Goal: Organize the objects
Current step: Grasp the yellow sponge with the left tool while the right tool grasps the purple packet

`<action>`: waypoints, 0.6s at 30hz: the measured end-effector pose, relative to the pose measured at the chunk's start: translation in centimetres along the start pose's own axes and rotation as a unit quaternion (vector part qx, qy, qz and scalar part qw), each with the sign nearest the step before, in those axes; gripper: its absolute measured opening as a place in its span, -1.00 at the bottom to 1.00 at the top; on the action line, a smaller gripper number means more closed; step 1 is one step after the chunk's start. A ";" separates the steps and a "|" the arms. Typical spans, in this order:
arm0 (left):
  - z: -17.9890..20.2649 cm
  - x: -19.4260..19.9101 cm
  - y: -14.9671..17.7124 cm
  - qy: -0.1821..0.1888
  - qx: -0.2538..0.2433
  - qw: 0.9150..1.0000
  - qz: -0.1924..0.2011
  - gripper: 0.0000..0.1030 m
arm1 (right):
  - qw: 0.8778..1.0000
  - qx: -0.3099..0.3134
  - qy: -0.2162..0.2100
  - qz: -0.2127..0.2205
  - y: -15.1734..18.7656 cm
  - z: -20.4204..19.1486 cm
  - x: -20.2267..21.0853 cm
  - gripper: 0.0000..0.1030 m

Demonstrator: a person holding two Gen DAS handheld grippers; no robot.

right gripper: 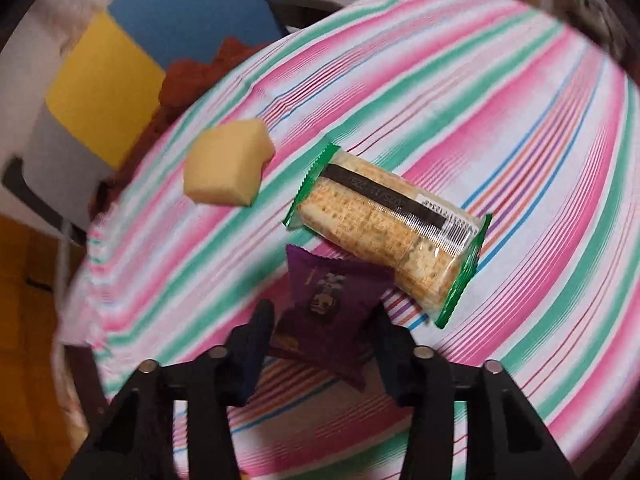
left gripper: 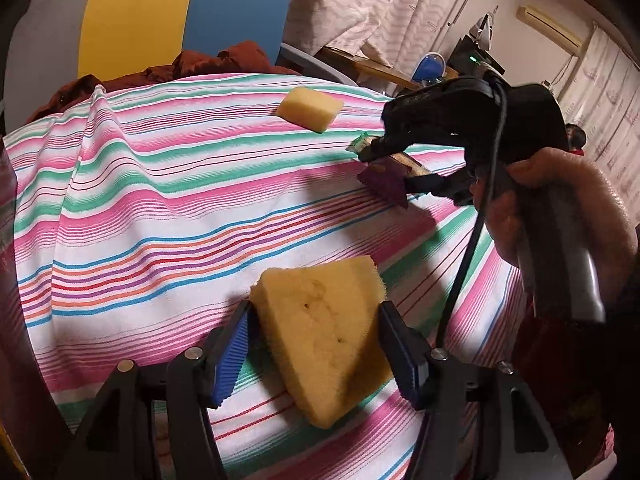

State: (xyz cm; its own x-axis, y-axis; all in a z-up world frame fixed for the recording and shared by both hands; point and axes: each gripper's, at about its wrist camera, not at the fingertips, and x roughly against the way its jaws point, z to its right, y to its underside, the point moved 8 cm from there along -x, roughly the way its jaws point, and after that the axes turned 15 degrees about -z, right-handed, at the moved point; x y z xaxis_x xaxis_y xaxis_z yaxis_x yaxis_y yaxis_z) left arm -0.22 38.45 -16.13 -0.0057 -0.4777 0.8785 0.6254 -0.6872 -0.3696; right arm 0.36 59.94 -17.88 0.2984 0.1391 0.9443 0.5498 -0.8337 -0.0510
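Observation:
My left gripper (left gripper: 316, 309) is shut on a yellow sponge (left gripper: 326, 348), which sits between the blue pads (left gripper: 232, 354) just above the striped tablecloth (left gripper: 160, 208). My right gripper (right gripper: 322, 312) is shut on a purple snack packet (right gripper: 332, 312); from the left wrist it shows at the right, gripper (left gripper: 386, 174) over the packet (left gripper: 385, 184). Just beyond the packet lies a clear, green-ended cracker packet (right gripper: 384, 236), mostly hidden behind the right gripper in the left wrist view. A second yellow sponge (right gripper: 228, 166) (left gripper: 310, 109) rests alone near the far edge.
A dark red cloth (left gripper: 216, 62) is bunched at the table's far edge in front of a blue and yellow chair back (left gripper: 180, 12). A hand (left gripper: 560, 208) holds the right gripper's handle, with a black cable (left gripper: 460, 280) hanging from it. The cloth has folds at the left.

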 end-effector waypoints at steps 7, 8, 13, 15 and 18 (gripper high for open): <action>0.5 0.1 -0.1 -0.011 -0.019 1.000 -0.006 0.11 | 0.992 0.087 0.088 0.009 0.7 -2.0 -0.2 -0.14; 0.6 0.1 -0.2 -0.012 -0.021 1.000 -0.009 0.07 | 0.991 0.101 0.091 0.009 0.8 -2.4 -0.2 -0.14; 1.2 1.4 -0.2 -0.038 -0.025 0.999 -0.003 0.02 | 0.988 0.136 0.075 0.004 1.1 -3.3 -0.2 -0.14; 1.0 3.0 -0.5 -0.049 -0.019 0.999 0.012 0.02 | 0.988 0.142 0.065 0.004 1.3 -3.9 -0.3 -0.14; 0.7 5.0 -0.9 -0.068 -0.013 0.997 0.031 0.02 | 0.986 0.159 0.057 0.008 1.7 -4.8 0.0 -0.18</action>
State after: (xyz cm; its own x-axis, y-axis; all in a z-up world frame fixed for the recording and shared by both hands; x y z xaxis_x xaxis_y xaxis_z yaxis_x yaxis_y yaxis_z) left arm -0.27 37.03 -11.16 0.1391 -0.4424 0.8860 0.6001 -0.6740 -0.4308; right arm -2.43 55.95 -16.40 0.2294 0.0517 0.9720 0.7675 -0.6238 -0.1480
